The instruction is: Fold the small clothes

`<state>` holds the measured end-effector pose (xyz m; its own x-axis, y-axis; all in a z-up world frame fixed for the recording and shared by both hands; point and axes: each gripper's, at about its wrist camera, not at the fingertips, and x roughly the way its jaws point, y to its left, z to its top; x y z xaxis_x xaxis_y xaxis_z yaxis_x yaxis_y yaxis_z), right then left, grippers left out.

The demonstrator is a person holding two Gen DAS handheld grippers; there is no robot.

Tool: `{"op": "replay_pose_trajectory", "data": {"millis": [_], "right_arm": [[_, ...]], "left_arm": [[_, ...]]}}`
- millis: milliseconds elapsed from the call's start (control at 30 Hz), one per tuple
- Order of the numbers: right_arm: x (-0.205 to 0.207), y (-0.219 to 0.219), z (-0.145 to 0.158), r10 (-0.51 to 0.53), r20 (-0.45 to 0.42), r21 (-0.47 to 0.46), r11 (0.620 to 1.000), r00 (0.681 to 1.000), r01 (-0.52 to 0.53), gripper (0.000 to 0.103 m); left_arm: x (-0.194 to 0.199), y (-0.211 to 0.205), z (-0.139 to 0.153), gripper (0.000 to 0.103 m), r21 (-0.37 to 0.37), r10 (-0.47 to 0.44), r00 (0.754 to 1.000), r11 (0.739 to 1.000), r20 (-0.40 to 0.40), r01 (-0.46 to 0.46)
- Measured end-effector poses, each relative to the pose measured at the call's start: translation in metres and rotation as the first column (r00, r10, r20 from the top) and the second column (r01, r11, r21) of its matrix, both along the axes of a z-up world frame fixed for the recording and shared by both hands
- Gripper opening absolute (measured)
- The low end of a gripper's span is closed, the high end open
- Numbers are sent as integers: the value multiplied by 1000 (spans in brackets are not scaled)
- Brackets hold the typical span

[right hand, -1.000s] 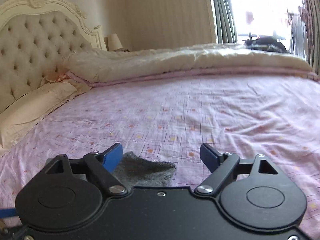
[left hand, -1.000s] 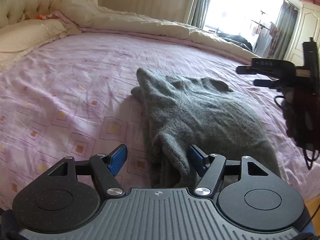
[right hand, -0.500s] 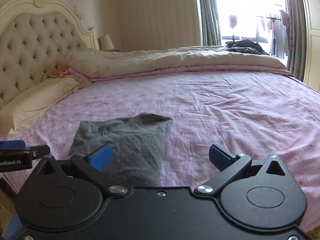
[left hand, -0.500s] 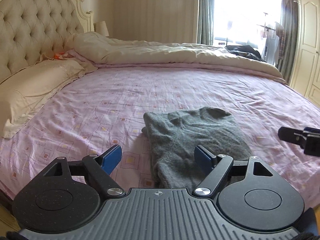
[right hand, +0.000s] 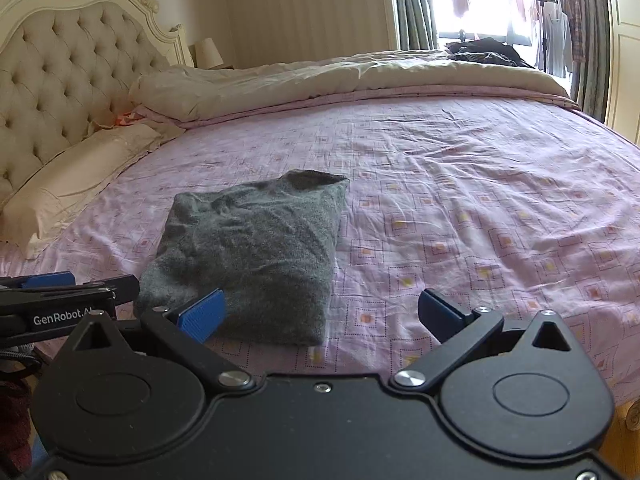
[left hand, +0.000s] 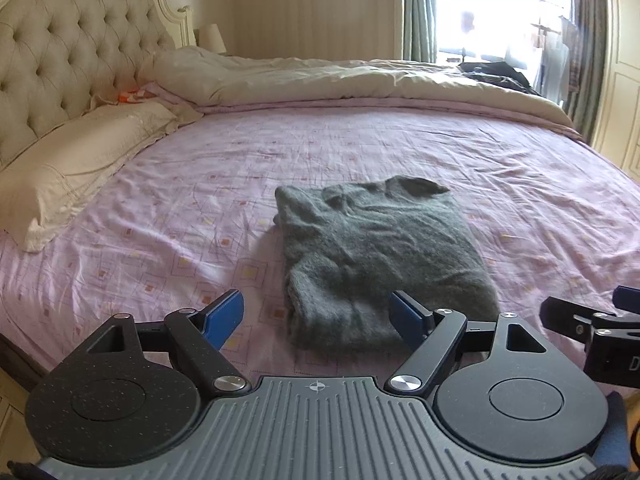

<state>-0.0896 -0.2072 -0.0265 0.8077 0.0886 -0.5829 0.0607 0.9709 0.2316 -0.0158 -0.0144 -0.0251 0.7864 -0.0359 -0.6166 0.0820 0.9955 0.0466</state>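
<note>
A grey knitted garment (left hand: 376, 252) lies folded into a rough rectangle on the pink patterned bed sheet (left hand: 360, 148); it also shows in the right wrist view (right hand: 256, 248). My left gripper (left hand: 320, 316) is open and empty, held back from the garment's near edge. My right gripper (right hand: 320, 312) is open and empty, near the garment's front right corner and clear of it. Each gripper shows at the edge of the other's view: the right one (left hand: 592, 320) and the left one (right hand: 60, 292).
A tufted cream headboard (left hand: 60, 60) and pillow (left hand: 80, 152) are at the left. A rolled cream duvet (left hand: 360, 84) lies along the far side with dark clothes (right hand: 484, 50) on it. A window with curtains and a clothes rack are at the back right.
Both grippers have pulled back and up from the garment, which now lies released on the sheet. The views now take in the whole bed.
</note>
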Motion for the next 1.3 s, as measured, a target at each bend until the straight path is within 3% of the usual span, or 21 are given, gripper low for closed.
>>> {"op": "replay_pose_trajectory", "data": {"millis": [1300], "right_arm": [[3,3,2,23,-13,10,1000,1000,-23,102]], "left_arm": [[2,11,-10,79,12,59,996,998,-63,-58]]}}
